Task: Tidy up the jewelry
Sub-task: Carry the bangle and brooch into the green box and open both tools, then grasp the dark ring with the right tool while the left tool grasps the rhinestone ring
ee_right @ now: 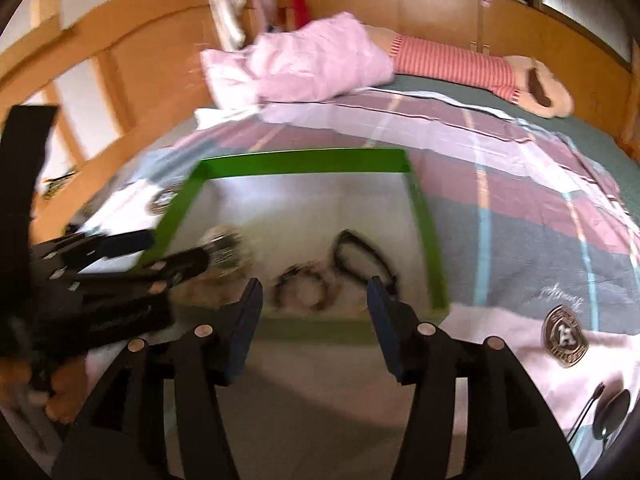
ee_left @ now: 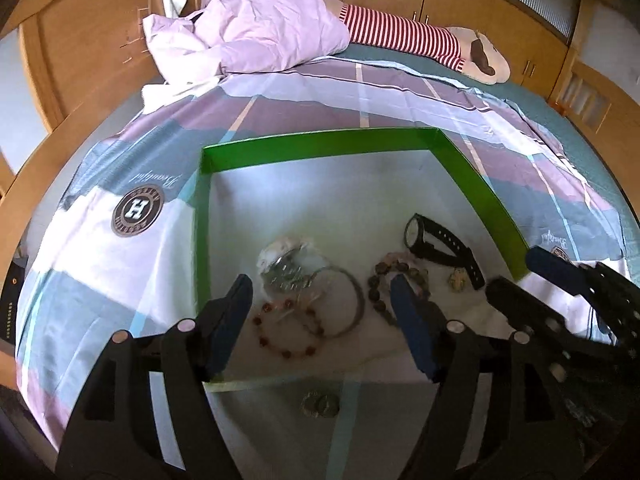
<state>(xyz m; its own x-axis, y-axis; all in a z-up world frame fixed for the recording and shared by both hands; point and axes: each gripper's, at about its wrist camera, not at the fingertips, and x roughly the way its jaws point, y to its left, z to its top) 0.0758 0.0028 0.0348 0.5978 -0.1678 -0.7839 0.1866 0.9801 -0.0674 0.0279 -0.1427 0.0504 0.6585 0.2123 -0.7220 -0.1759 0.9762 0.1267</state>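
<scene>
A green-walled box (ee_left: 320, 144) with a white floor lies on the bed. Inside it are a black watch (ee_left: 438, 242), a brown bead bracelet (ee_left: 394, 280), a silver bangle (ee_left: 344, 304), a red bead bracelet (ee_left: 288, 328) and a small clear bag of metal pieces (ee_left: 286, 264). A small metal piece (ee_left: 320, 404) lies on the sheet outside the near wall. My left gripper (ee_left: 320, 284) is open above the jewelry, holding nothing. My right gripper (ee_right: 314, 284) is open and empty above the near wall of the box (ee_right: 304, 166); the view is blurred. The watch (ee_right: 360, 258) shows there too.
The box sits on a patterned bedsheet (ee_left: 120, 240). A pink quilt (ee_left: 256, 36) and a striped plush toy (ee_left: 420, 40) lie at the far end. Wooden cabinets (ee_left: 80, 40) surround the bed. Sunglasses (ee_right: 608, 416) lie on the sheet at the right.
</scene>
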